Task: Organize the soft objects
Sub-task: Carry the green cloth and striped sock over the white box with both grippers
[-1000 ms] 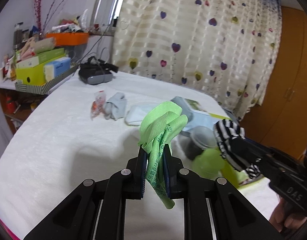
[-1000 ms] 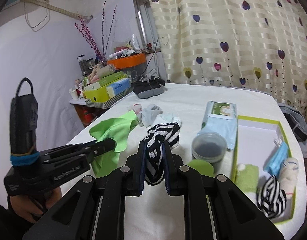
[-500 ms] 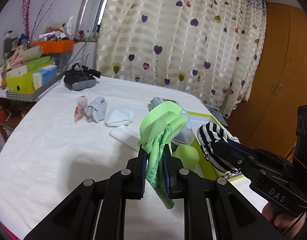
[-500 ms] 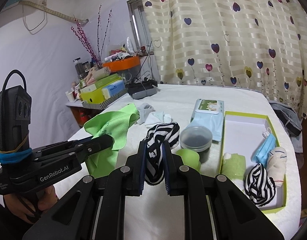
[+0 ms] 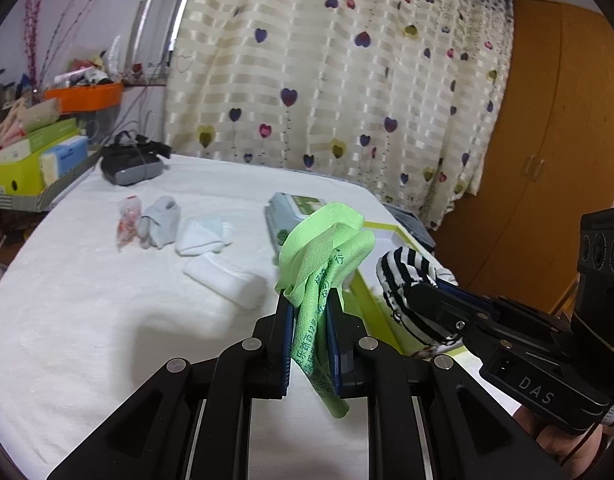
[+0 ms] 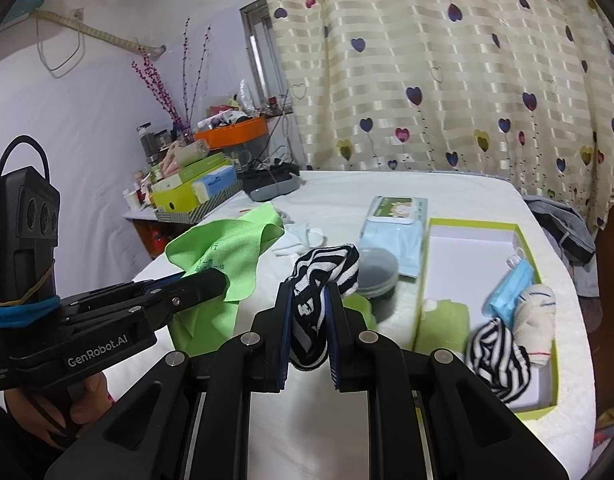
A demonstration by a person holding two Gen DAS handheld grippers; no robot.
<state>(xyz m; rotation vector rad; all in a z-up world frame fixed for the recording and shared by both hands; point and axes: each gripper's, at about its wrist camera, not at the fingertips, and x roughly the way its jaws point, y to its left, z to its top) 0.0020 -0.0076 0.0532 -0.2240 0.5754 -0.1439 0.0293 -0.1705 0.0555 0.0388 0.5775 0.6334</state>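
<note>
My left gripper [image 5: 310,300] is shut on a bright green cloth [image 5: 327,248] that bunches above the jaws and hangs below them. My right gripper [image 6: 310,292] is shut on a black-and-white striped sock [image 6: 327,264]. Both are held above the white bed. In the left wrist view the right gripper [image 5: 411,292] with its sock [image 5: 403,268] hovers over the edge of a green-rimmed box [image 5: 367,300]. In the right wrist view that box [image 6: 479,224] lies to the right and holds a striped sock [image 6: 495,356], a blue mask [image 6: 511,288], a white sock [image 6: 537,314] and a green cloth [image 6: 443,324].
On the bed lie a grey sock [image 5: 161,220], two white socks [image 5: 223,276], a small red-printed packet [image 5: 127,220], a wipes pack [image 6: 395,220], a round dark-lidded container [image 6: 377,270] and a black headset [image 5: 131,160]. A cluttered shelf [image 5: 31,160] stands at the left, a curtain behind.
Both grippers have moved to the right across the bed with their loads still gripped. The box now lies nearer, and the right gripper with its sock has come over its edge.
</note>
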